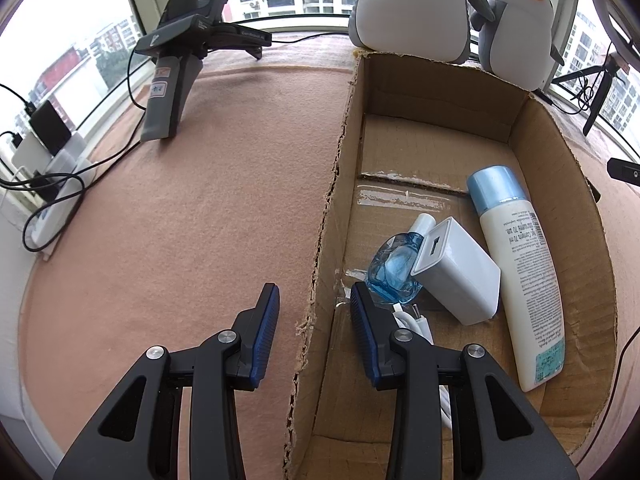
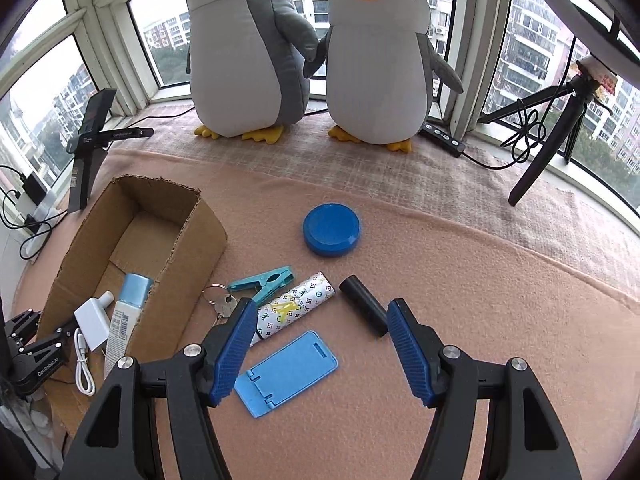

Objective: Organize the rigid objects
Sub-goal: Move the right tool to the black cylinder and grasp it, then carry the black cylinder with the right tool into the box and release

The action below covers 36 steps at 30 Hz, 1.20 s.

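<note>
Nearest, blue phone stand (image 2: 286,372) under right gripper (image 2: 320,354), jaws spread, empty. Left gripper (image 1: 314,334) likewise parted, straddling torn wall of cardboard box (image 1: 332,208). Boxed already: lotion bottle (image 1: 520,280), charger (image 1: 456,272), blue bottle (image 1: 394,268). Still out on blanket (image 2: 480,280): patterned tube (image 2: 296,308), black cylinder (image 2: 364,310), clothespin (image 2: 264,282), keys (image 2: 222,304), round tin (image 2: 331,229). Ample room rightward; ragged box edge close.

A room in a high flat is shown. A bay window (image 2: 520,40) is seen all around, and tall blocks of flats (image 2: 532,36) are seen outside. Two soft toy penguins (image 2: 376,64) are set on the sill. The wide ledge is covered by a pink blanket (image 2: 460,280). Chargers and cables (image 1: 44,176) are plugged in at one side, and a small tripod (image 2: 552,128) is stood by the glass.
</note>
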Each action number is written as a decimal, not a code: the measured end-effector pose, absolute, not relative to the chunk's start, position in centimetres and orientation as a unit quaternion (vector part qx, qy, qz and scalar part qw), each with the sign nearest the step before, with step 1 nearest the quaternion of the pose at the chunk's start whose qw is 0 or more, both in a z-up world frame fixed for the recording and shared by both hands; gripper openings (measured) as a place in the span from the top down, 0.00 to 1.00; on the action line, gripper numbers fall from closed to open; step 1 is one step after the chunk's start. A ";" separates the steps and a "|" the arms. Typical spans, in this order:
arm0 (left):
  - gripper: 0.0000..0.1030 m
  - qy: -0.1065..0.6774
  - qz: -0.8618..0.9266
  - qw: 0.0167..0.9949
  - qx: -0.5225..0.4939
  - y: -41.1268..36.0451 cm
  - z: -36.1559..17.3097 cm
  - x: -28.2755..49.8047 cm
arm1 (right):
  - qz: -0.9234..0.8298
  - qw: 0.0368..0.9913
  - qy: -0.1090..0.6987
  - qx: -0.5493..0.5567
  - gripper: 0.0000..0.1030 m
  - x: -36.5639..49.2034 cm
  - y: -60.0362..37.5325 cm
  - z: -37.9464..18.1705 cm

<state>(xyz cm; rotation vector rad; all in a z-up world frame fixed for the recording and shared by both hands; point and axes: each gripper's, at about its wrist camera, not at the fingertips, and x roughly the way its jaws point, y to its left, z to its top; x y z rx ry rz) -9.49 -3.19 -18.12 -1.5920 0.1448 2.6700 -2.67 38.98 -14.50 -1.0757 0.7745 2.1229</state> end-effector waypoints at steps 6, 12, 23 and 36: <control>0.65 0.049 0.857 0.013 -0.512 -3.2 -18.1 -9.5 | 0.792 0.317 0.286 -0.436 0.51 -2.4 40.5 -16.7; 0.65 0.049 0.857 0.012 -0.513 -3.3 -18.2 -9.5 | 0.785 0.314 0.280 -0.455 0.58 -2.9 41.1 -18.2; 0.65 0.049 0.857 0.012 -0.513 -3.2 -18.1 -9.5 | 0.775 0.312 0.279 -0.472 0.72 -4.0 41.9 -19.6; 0.65 0.049 0.857 0.012 -0.513 -3.2 -18.1 -9.6 | 0.766 0.324 0.303 -0.465 0.86 -3.8 41.8 -20.0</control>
